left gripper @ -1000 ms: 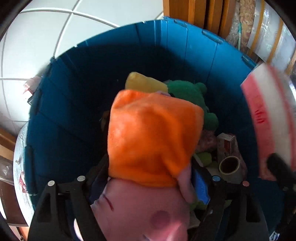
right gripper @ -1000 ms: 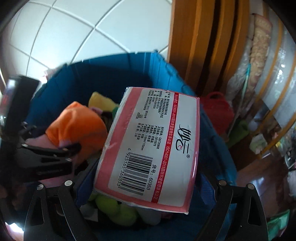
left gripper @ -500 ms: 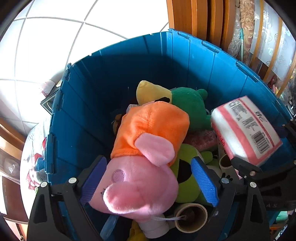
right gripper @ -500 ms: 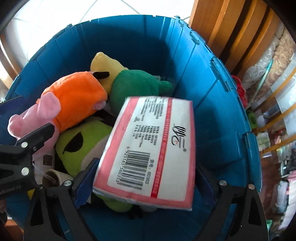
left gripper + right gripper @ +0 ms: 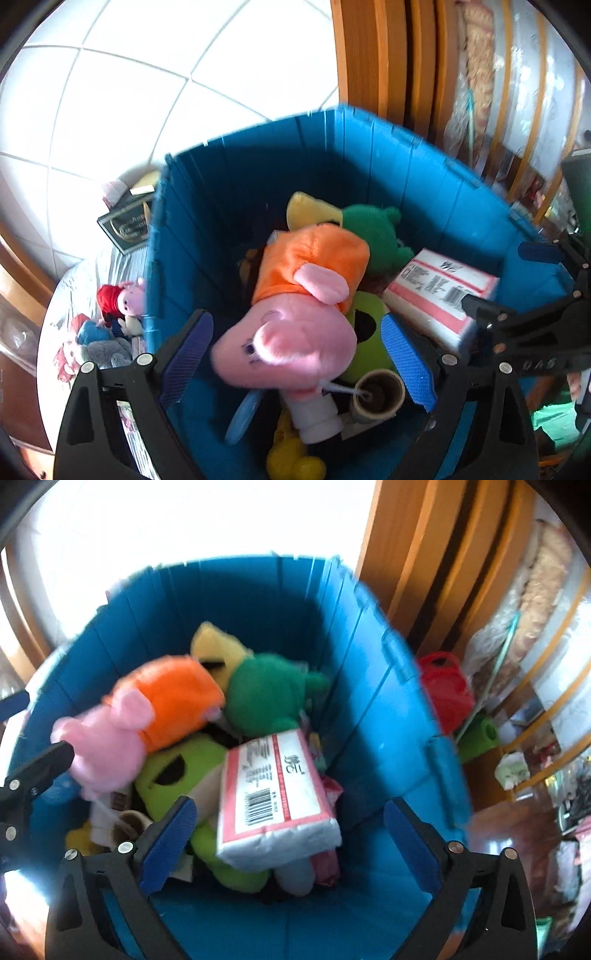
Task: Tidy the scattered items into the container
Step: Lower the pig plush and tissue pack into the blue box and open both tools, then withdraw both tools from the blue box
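While both sets of jaws are opening to their widest, nothing is pressed by either: the left gripper [image 5: 297,347] is seen above the pink pig plush [image 5: 291,332], which lies loose on the pile between but clear of the blue pads, and the right gripper [image 5: 291,834] is seen above the tissue pack [image 5: 275,797], likewise free. Both items are judged released into the blue container [image 5: 406,173], so the step in hand is read as the end of a drop-off. Beneath and beside them a lime plush [image 5: 177,771], a cardboard roll [image 5: 376,397], a green plush [image 5: 373,229] and a yellow plush [image 5: 310,208] are noted inside the bin. Farther out, past the left wall of the container, more soft toys [image 5: 110,314] and a dark framed item [image 5: 127,225] are left scattered. The next move is judged to call for a withdrawal over the rim and a reach toward those toys.
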